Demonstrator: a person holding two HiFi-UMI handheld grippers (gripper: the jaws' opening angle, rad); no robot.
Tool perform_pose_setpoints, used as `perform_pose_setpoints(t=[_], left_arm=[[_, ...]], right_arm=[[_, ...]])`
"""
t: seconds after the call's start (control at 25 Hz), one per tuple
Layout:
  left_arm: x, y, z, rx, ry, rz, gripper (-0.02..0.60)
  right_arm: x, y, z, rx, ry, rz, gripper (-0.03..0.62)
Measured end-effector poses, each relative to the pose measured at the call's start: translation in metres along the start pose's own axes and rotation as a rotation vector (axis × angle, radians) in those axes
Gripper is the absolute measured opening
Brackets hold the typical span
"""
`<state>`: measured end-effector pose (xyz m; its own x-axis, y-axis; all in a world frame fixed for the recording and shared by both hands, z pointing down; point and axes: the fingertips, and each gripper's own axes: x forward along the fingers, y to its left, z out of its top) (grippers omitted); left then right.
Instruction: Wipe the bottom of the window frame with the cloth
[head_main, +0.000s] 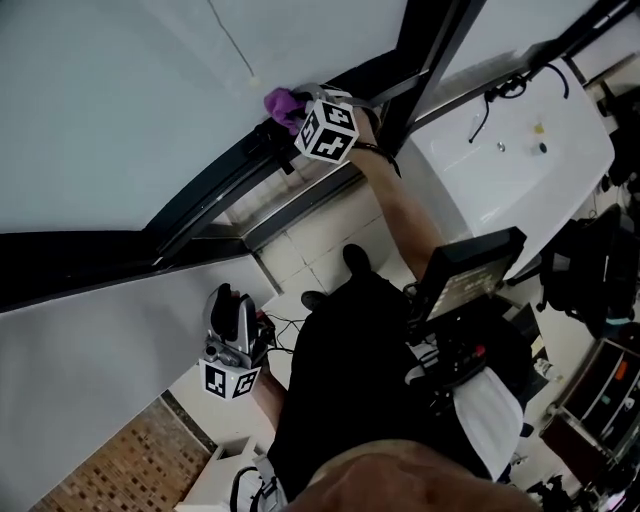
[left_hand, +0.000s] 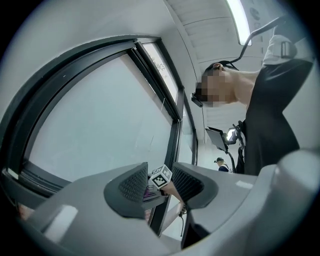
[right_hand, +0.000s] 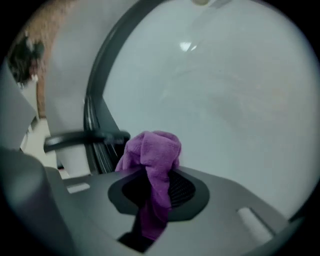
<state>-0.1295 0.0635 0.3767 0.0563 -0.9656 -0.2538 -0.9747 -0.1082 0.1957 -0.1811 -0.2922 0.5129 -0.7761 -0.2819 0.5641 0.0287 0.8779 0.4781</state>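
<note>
A purple cloth (head_main: 284, 105) is bunched against the dark bottom rail of the window frame (head_main: 215, 180), at the top of the head view. My right gripper (head_main: 302, 110) is shut on it, its marker cube just behind. In the right gripper view the cloth (right_hand: 152, 152) bulges out above the jaws of the right gripper (right_hand: 155, 192) and sits close to the glass, with the dark frame (right_hand: 97, 100) curving off to the left. My left gripper (head_main: 233, 295) hangs low beside the wall. In its own view the left gripper (left_hand: 160, 187) is open and holds nothing.
A white table (head_main: 520, 170) with cables stands at the upper right. A dark screen (head_main: 470, 270) is strapped at the person's chest. Pale floor tiles (head_main: 300, 250) lie below the window and brick-patterned flooring (head_main: 130, 460) at the lower left. A distant person (left_hand: 219, 162) stands far inside.
</note>
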Motion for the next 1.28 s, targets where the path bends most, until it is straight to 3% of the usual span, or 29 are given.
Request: perform_pose_setpoints(t=[0.08,0.12,0.24,0.36,0.44,0.52,0.64,0.68,0.8,0.88,0.96,1.08,1.16,1.2,1.28], left_arm=[[0.005,-0.002,-0.002,-0.004,0.0,-0.007,0.16],[0.008,-0.004,-0.002,0.0,-0.001,-0.016,0.16],[0.014,-0.009,0.002,0.013,-0.006,-0.035,0.16],[0.013,-0.007,-0.003,-0.001,-0.001,-0.029,0.16],[0.015,-0.007,-0.006,-0.01,0.003,-0.028,0.16],[0.018,-0.007,-0.007,-0.005,0.005,-0.032,0.16],[0.018,-0.007,-0.006,-0.003,-0.002,-0.032,0.16],[0.018,-0.006,-0.006,-0.007,-0.002,-0.032,0.16],[0.022,-0.004,-0.012,-0.02,0.006,-0.035,0.16],[0.026,-0.006,-0.012,-0.018,0.008,-0.042,0.16],[0.028,-0.007,-0.009,-0.011,0.007,-0.045,0.16],[0.024,-0.003,-0.007,-0.007,0.0,-0.027,0.16],[0.019,0.001,-0.009,-0.011,0.002,-0.011,0.16],[0.017,0.003,-0.01,-0.015,0.005,-0.004,0.16],[0.019,0.006,-0.013,-0.021,0.012,-0.002,0.16]], right_arm=[[0.008,0.01,0.013,0.052,-0.086,0.07,0.071],[0.013,0.013,0.01,0.062,-0.08,0.086,0.068],[0.017,0.002,-0.024,0.081,0.041,0.075,0.069],[0.014,0.0,-0.026,-0.013,0.089,0.011,0.071],[0.022,0.012,-0.014,-0.066,0.036,0.038,0.059],[0.024,0.008,-0.022,-0.049,0.032,0.047,0.06],[0.008,-0.034,-0.067,-0.033,0.204,-0.118,0.066],[0.002,-0.039,-0.069,-0.023,0.214,-0.147,0.071],[0.007,-0.004,-0.027,-0.034,0.045,-0.038,0.071],[0.018,0.015,-0.02,-0.08,0.0,-0.014,0.067],[0.016,-0.005,-0.045,-0.039,0.037,-0.094,0.067],[-0.007,-0.082,-0.124,0.088,0.177,-0.305,0.066],[-0.028,-0.121,-0.161,0.186,0.237,-0.388,0.066],[-0.035,-0.125,-0.161,0.21,0.238,-0.396,0.069],[-0.036,-0.099,-0.118,0.178,0.143,-0.345,0.071]])
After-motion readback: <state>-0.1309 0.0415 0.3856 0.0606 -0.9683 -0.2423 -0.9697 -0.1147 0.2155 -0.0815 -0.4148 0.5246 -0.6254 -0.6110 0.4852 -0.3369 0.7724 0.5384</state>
